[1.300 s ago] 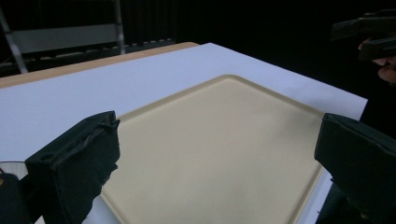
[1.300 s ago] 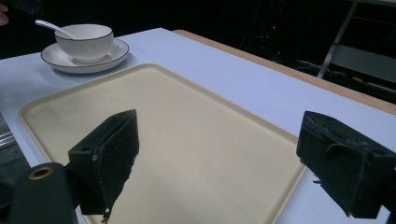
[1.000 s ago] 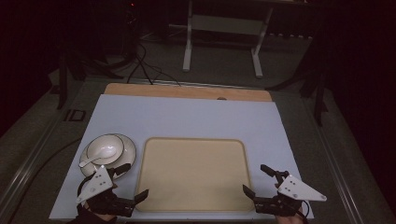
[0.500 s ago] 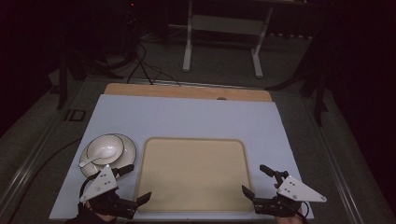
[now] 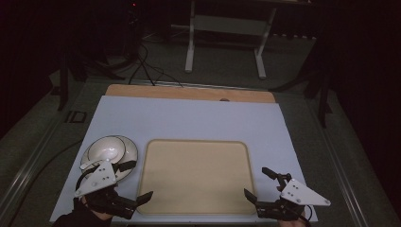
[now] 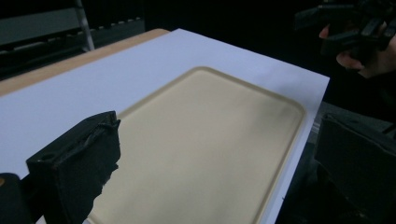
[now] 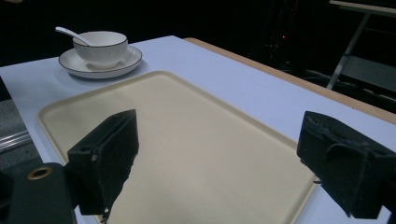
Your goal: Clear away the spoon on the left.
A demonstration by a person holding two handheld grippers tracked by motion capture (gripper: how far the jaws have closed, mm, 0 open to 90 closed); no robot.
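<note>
A beige tray (image 5: 196,175) lies on a pale mat (image 5: 189,120), near the front edge. Left of it, a white bowl (image 5: 106,147) holding a spoon (image 5: 87,164) stands on a saucer (image 5: 130,151). My left gripper (image 5: 136,180) is open at the tray's front left corner, just in front of the saucer. At the tray's front right corner my right gripper (image 5: 258,183) is open too. In the left gripper view the tray (image 6: 201,140) lies between wide jaws of the left gripper (image 6: 215,163). The right gripper (image 7: 224,158) also straddles the tray (image 7: 187,130), with the bowl (image 7: 100,46) beyond.
A wooden strip (image 5: 189,92) borders the mat's far edge. Beyond the table are a dark floor with cables (image 5: 142,66) and a white stand (image 5: 227,28). The other hand and its gripper (image 6: 355,23) appear at the top right of the left gripper view.
The left gripper has shifted very slightly near the tray's front left corner. The right gripper, tray and bowl have stayed where they were.
</note>
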